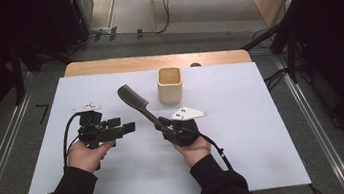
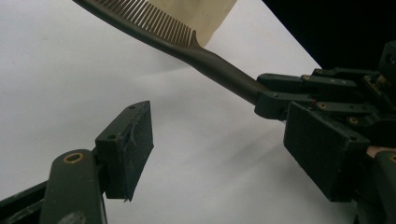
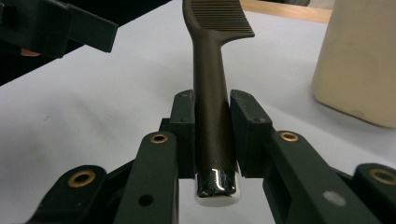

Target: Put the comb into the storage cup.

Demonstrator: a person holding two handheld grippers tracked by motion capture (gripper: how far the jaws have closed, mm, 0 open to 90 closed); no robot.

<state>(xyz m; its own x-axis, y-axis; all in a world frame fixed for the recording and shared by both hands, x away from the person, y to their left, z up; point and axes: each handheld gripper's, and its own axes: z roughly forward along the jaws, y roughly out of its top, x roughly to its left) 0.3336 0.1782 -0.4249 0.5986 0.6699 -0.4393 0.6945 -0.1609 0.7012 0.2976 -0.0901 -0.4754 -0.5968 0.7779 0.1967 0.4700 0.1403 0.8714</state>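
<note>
A dark brown comb [image 1: 135,102] with a chrome-capped handle hangs tilted above the white sheet, its teeth end toward the far left. My right gripper [image 1: 165,126] is shut on its handle; in the right gripper view both pads press the handle [image 3: 211,93] from either side. The left gripper [image 1: 123,125] is held just left of the comb, pointing right, jaws open and empty. In the left gripper view its pads [image 2: 128,147] stand wide apart, with the comb [image 2: 205,58] and the right gripper [image 2: 289,95] beyond them.
A cream square cup [image 1: 170,84] stands upright on the white sheet [image 1: 245,132] just behind the comb, and it looms at the right in the right gripper view [image 3: 359,65]. A wooden table edge [image 1: 155,61] runs along the far side. Dark stands flank the table.
</note>
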